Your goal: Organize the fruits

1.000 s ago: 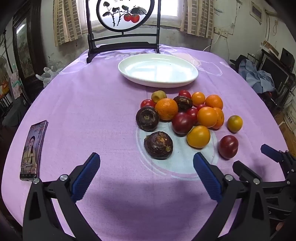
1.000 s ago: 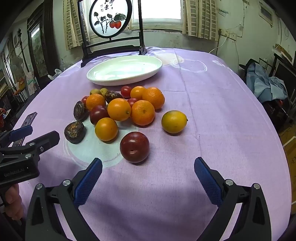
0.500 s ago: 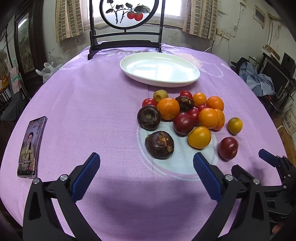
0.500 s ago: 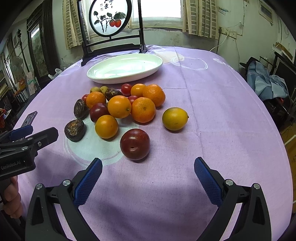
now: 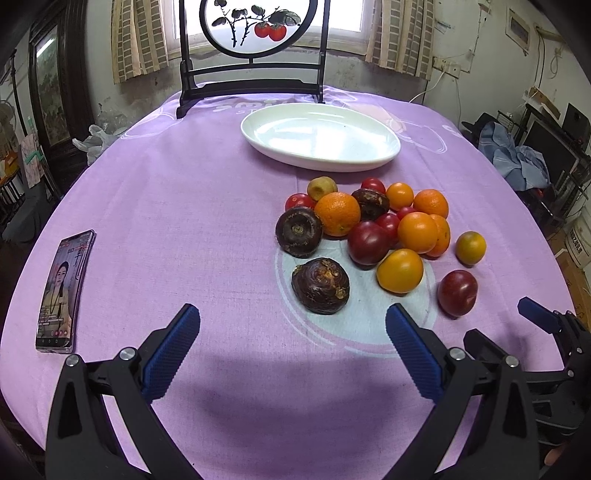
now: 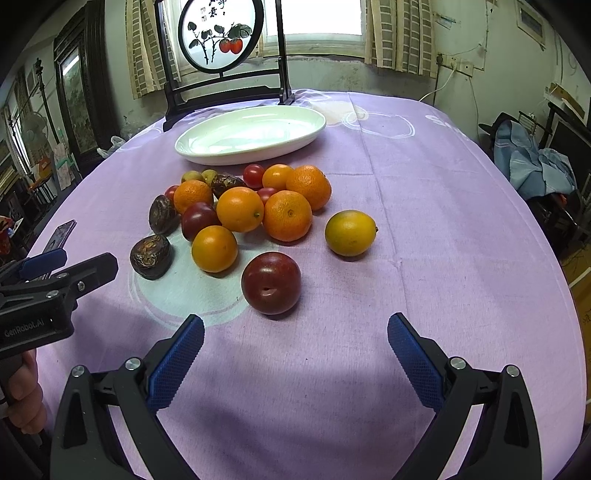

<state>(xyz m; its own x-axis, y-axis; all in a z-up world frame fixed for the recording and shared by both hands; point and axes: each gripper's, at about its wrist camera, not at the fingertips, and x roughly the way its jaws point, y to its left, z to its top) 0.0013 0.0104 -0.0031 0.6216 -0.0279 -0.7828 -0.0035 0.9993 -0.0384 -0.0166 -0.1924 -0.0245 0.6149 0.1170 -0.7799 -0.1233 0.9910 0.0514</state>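
A pile of oranges, small tomatoes, dark plums and brown water chestnuts (image 5: 320, 285) lies on the purple tablecloth, with an empty white oval plate (image 5: 384, 155) behind it. My left gripper (image 5: 293, 339) is open, empty, just short of the nearest brown chestnut. In the right wrist view a dark red plum (image 6: 270, 283) sits straight ahead of my open, empty right gripper (image 6: 295, 345), apart from the pile. A yellow-green citrus (image 6: 350, 232) lies to the plum's right. The plate (image 6: 207, 157) lies beyond the pile. The left gripper's fingers (image 6: 88, 267) show at the left edge.
A phone (image 5: 64, 288) lies near the table's left edge. A dark wooden stand with a round painted screen (image 5: 251, 26) rises behind the plate. A blue cloth heap (image 5: 517, 158) lies off the table to the right. A hand (image 6: 22, 402) holds the left gripper's handle.
Both grippers have eased slightly forward toward the fruit, which looms a little larger. Both stay open and no fruit has moved.
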